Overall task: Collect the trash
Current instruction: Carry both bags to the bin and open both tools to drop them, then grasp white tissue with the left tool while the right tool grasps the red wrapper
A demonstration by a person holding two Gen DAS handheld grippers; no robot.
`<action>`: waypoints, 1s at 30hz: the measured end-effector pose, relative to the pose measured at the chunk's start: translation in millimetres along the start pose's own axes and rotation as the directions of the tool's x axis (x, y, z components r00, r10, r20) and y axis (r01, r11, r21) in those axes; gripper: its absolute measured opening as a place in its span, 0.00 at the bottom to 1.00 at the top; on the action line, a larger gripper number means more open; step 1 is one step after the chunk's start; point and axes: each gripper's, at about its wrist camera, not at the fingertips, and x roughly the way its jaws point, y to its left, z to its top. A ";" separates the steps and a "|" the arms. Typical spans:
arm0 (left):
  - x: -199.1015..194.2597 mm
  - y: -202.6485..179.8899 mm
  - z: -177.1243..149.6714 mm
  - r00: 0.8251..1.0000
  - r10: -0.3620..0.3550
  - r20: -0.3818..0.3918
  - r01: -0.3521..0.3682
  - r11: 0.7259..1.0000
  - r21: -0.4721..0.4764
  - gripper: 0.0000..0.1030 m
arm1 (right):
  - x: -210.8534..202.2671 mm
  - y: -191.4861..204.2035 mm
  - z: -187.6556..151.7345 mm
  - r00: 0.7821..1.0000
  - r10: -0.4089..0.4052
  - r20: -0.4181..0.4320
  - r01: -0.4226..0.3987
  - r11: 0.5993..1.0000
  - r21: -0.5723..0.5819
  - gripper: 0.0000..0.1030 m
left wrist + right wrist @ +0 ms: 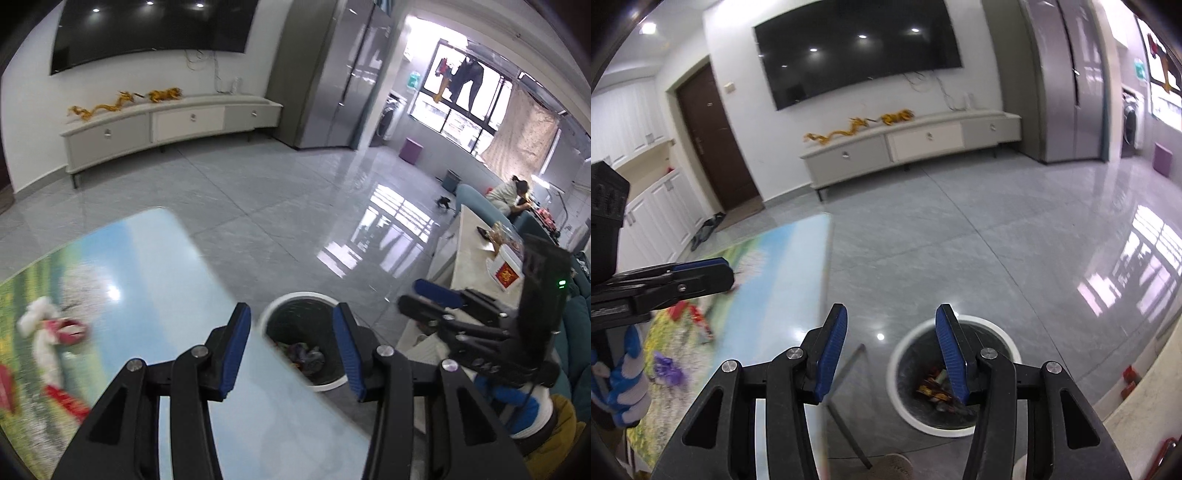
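A white-rimmed trash bin (325,386) with a dark liner stands on the floor beside the glass table (155,266); wrappers lie in it. My left gripper (291,350) is open and empty, above the table edge and the bin. My right gripper (890,350) is open and empty, above the bin (897,369), which holds colourful wrappers (932,391). Red and white trash (48,332) lies blurred on the table's left part. In the right wrist view a purple wrapper (666,369) and red scraps (698,319) lie on the table (783,280).
The right gripper shows at the right in the left wrist view (436,295); the left gripper shows at the left in the right wrist view (698,273). A TV cabinet (166,125) stands at the far wall. A marble counter (476,251) and a sofa stand at the right.
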 end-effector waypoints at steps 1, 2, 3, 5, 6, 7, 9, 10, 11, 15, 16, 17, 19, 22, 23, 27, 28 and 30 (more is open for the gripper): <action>-9.5 10.4 -1.3 1.000 0.014 0.008 -0.013 1.000 -0.009 0.43 | -2.2 7.1 0.8 1.000 0.007 0.004 -0.007 1.000 -0.011 0.48; -20.6 23.3 -2.4 0.999 0.029 0.017 -0.028 0.999 -0.019 0.43 | -4.9 17.9 2.9 1.000 0.018 0.009 -0.018 0.999 -0.027 0.48; -30.8 34.6 -4.8 0.998 0.048 0.027 -0.047 0.999 -0.026 0.43 | -6.8 26.0 4.0 1.000 0.029 0.012 -0.029 0.999 -0.040 0.48; -49.2 56.4 -9.2 0.995 0.085 0.044 -0.083 0.996 -0.044 0.43 | -10.0 46.1 7.1 0.998 0.055 0.016 -0.054 0.996 -0.070 0.49; -59.8 69.9 -11.8 0.993 0.103 0.052 -0.100 0.993 -0.060 0.43 | -10.5 54.3 8.0 0.998 0.065 0.016 -0.063 0.995 -0.083 0.49; -67.8 78.3 -14.9 0.992 0.114 0.058 -0.110 0.991 -0.070 0.43 | -10.8 63.9 9.0 0.997 0.074 0.015 -0.072 0.993 -0.094 0.49; -85.4 101.4 -20.6 0.987 0.145 0.071 -0.139 0.986 -0.091 0.43 | -10.4 83.4 10.7 0.996 0.093 0.010 -0.091 0.989 -0.119 0.49; -93.2 111.5 -22.8 0.984 0.162 0.076 -0.154 0.983 -0.101 0.43 | -8.9 95.0 11.9 0.994 0.106 0.006 -0.104 0.985 -0.136 0.49; -101.3 122.8 -25.3 0.981 0.177 0.081 -0.167 0.980 -0.112 0.43 | -7.9 102.3 12.2 0.993 0.116 0.001 -0.115 0.983 -0.146 0.49; -120.5 162.4 -35.5 0.971 0.224 0.080 -0.211 0.967 -0.141 0.44 | 4.3 137.4 11.2 0.985 0.170 -0.036 -0.174 0.967 -0.186 0.52; -121.3 171.5 -38.1 0.970 0.232 0.073 -0.220 0.964 -0.148 0.49 | 11.1 147.2 9.8 0.980 0.190 -0.054 -0.197 0.960 -0.196 0.53; -120.0 178.5 -39.8 0.969 0.239 0.067 -0.226 0.961 -0.156 0.52 | 17.4 154.5 8.4 0.976 0.205 -0.070 -0.215 0.956 -0.202 0.53; -112.1 191.2 -42.2 0.968 0.249 0.044 -0.238 0.956 -0.169 0.56 | 29.5 168.2 3.5 0.970 0.221 -0.102 -0.239 0.947 -0.213 0.53; -91.0 213.0 -46.0 0.968 0.249 -0.009 -0.247 0.954 -0.168 0.56 | 57.0 188.7 -5.8 0.954 0.246 -0.170 -0.281 0.930 -0.236 0.54; -81.9 217.0 -48.6 0.969 0.243 -0.031 -0.245 0.956 -0.161 0.56 | 69.5 196.5 -10.4 0.946 0.258 -0.198 -0.302 0.922 -0.243 0.54; -38.9 225.3 -52.1 0.966 0.232 -0.113 -0.244 0.964 -0.109 0.56 | 105.6 218.0 -22.2 0.918 0.294 -0.265 -0.360 0.899 -0.251 0.55; -29.9 228.5 -53.4 0.967 0.221 -0.128 -0.235 0.967 -0.102 0.56 | 113.5 221.9 -24.8 0.912 0.300 -0.279 -0.370 0.895 -0.250 0.55; -13.2 231.0 -55.6 0.964 0.215 -0.156 -0.230 0.969 -0.088 0.56 | 130.8 228.9 -30.1 0.899 0.311 -0.308 -0.391 0.887 -0.246 0.55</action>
